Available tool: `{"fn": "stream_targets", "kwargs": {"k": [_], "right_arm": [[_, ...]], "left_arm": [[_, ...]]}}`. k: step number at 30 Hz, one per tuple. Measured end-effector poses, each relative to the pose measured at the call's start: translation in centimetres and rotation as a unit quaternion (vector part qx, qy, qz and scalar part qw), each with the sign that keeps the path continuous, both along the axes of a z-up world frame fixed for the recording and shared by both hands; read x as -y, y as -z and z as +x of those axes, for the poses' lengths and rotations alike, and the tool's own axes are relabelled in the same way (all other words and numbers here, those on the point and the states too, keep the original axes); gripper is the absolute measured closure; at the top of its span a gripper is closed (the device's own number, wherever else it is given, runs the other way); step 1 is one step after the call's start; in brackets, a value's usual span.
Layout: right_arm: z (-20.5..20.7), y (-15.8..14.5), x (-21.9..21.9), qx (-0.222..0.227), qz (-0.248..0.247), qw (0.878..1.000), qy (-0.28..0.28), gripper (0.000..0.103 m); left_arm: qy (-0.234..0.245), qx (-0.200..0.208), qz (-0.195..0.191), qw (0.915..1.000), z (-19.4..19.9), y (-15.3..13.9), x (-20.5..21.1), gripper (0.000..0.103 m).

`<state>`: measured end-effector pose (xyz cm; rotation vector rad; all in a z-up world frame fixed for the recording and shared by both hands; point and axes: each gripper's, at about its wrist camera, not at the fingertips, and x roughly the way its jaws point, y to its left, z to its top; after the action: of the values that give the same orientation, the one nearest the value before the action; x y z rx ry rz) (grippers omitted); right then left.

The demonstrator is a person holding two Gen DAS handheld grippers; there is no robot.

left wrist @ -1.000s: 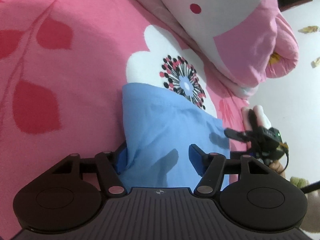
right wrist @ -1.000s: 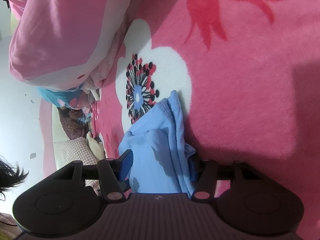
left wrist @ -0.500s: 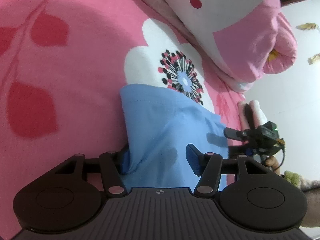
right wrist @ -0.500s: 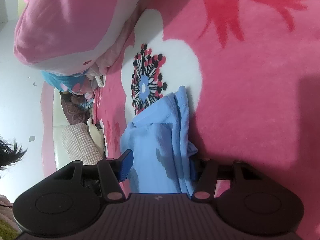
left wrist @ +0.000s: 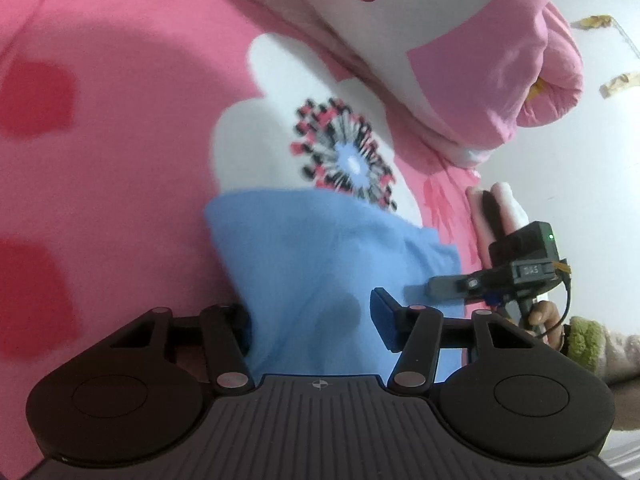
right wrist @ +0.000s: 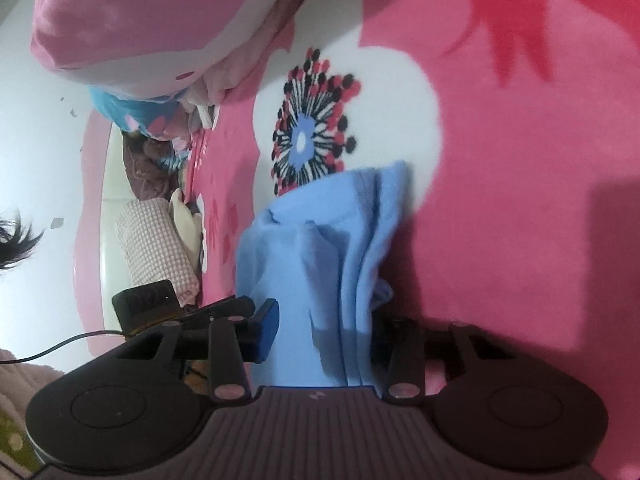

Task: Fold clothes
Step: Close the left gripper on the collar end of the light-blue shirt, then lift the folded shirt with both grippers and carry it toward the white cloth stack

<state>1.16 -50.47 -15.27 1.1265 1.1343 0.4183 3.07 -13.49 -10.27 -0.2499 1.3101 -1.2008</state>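
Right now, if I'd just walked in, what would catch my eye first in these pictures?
Probably the blue garment, lying on a loud pink blanket and running between the fingers of both handheld tools. Just beyond it sits a big white flower print with a spiky red, black and blue centre. Behind that, a pink and white quilt is heaped up.

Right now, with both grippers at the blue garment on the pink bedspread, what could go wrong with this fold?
1. Both sets of fingers stand apart around the blue garment, so cloth could slip free if lifted.
2. At the right gripper the fabric is bunched in ridges; creases may get folded in.
3. The left gripper and the right gripper sit close together and might bump.
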Motion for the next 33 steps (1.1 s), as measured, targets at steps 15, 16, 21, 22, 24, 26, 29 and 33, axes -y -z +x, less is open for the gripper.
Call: {"fn": "stream_targets", "kwargs": {"k": [15,16,21,22,24,26,29,33], "right_arm": [[-0.3,-8.4,-6.8,0.092,-0.209,0.971,-0.07,0.09],[-1.0,-9.1,-7.3,0.1,-0.222,0.967,-0.071,0.09],[-4.1,-12.5,-9.7,0.121,-0.269,0.954,-0.059,0.091],[-4.8,-13.3,-10.1,0.124,-0.275,0.952,-0.056,0.091],[-6.3,-14.8,-10.9,0.132,-0.284,0.949,-0.046,0.091],[-7.8,-16.4,-11.6,0.139,-0.295,0.945,-0.035,0.091],[-10.2,-18.6,-12.6,0.145,-0.311,0.939,-0.017,0.091],[-13.1,-21.5,-13.9,0.152,-0.339,0.928,-0.011,0.092]], "left_arm": [[-0.001,0.111,0.037,0.9931,-3.5,-4.4,1.1,0.096],[-0.004,0.117,0.035,0.9925,-4.0,-5.0,0.9,0.096],[-0.003,0.13,0.007,0.9915,-6.5,-7.7,-0.7,0.097],[0.001,0.132,-0.001,0.9912,-7.1,-8.4,-1.1,0.097],[0.016,0.138,-0.017,0.9901,-8.3,-9.8,-1.6,0.097],[0.03,0.14,-0.035,0.9891,-9.4,-11.1,-2.1,0.097],[0.052,0.137,-0.059,0.9874,-10.9,-12.9,-2.9,0.097],[0.078,0.133,-0.088,0.9841,-12.8,-15.0,-3.5,0.097]]}}
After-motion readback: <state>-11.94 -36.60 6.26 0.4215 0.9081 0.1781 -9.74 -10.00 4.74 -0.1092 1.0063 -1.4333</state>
